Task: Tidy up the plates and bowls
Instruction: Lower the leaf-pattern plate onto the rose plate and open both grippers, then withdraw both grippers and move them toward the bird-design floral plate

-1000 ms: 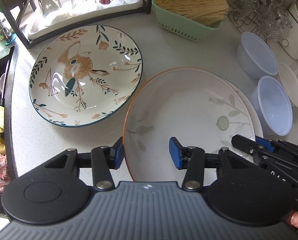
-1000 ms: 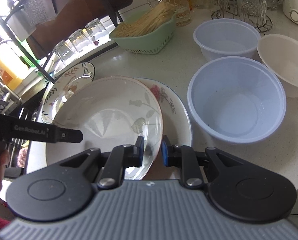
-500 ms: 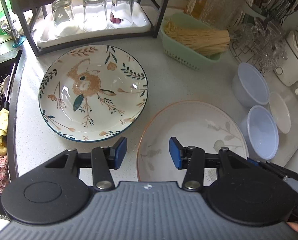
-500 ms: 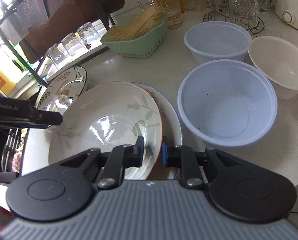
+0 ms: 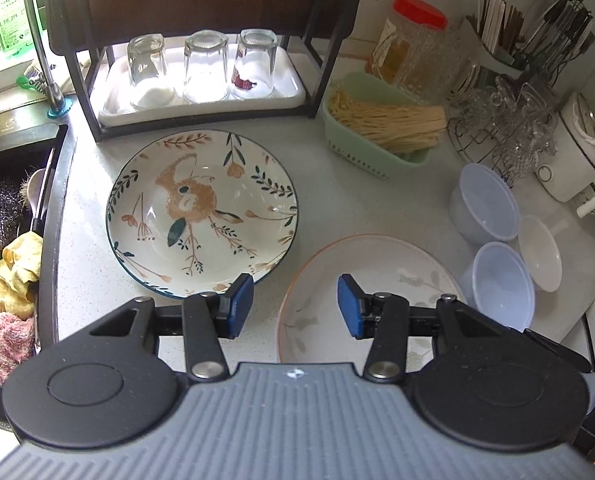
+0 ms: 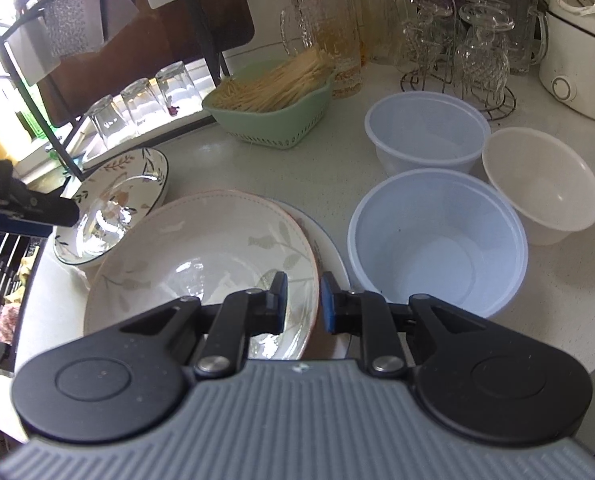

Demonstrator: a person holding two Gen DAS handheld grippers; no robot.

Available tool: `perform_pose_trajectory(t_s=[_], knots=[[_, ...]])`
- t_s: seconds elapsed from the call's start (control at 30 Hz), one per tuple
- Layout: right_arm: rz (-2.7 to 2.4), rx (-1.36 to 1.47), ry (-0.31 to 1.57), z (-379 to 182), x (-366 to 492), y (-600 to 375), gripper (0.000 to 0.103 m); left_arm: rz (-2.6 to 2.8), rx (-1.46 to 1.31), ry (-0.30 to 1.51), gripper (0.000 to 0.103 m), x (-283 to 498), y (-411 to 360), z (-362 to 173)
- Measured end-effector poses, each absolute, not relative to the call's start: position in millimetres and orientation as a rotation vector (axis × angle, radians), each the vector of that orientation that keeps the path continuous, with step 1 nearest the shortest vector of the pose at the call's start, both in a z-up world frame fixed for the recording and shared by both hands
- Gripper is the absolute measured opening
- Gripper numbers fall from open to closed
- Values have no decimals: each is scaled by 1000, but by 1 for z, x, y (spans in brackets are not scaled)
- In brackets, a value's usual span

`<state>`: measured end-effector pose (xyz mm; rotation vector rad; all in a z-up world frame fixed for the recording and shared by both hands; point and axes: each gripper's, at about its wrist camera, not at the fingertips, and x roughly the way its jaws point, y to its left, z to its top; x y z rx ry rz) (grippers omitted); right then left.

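On the speckled worktop (image 5: 337, 208), right gripper (image 6: 303, 300) fingers pinch the leaf-patterned plate (image 6: 201, 264) rim; left gripper (image 5: 295, 306) fingers hang apart, empty.

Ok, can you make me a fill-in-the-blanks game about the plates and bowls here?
1. The right gripper is shut on the rim of the pale leaf ____.
2. The left gripper holds ____.
3. Upside down on the white tray stand ____ glasses.
4. The green basket holds dry ____.

Missing words: plate; nothing; three; noodles
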<state>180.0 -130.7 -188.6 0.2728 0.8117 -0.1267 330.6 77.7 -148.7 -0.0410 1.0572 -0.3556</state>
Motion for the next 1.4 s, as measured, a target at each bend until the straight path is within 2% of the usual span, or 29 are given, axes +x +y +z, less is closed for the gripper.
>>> perform_pose_trajectory(t_s=[0.7,1.07,1.4], knots=[[-60,261,611,-87,133,-150,22,-439,-30,813,52,265,43,-50],[-39,248,527,-45,98,-152,22,-444,-31,766,52,231,40,-33],[-25,235,498,-37,77,-147,22,-428,-21,778,53,208,43,-29]])
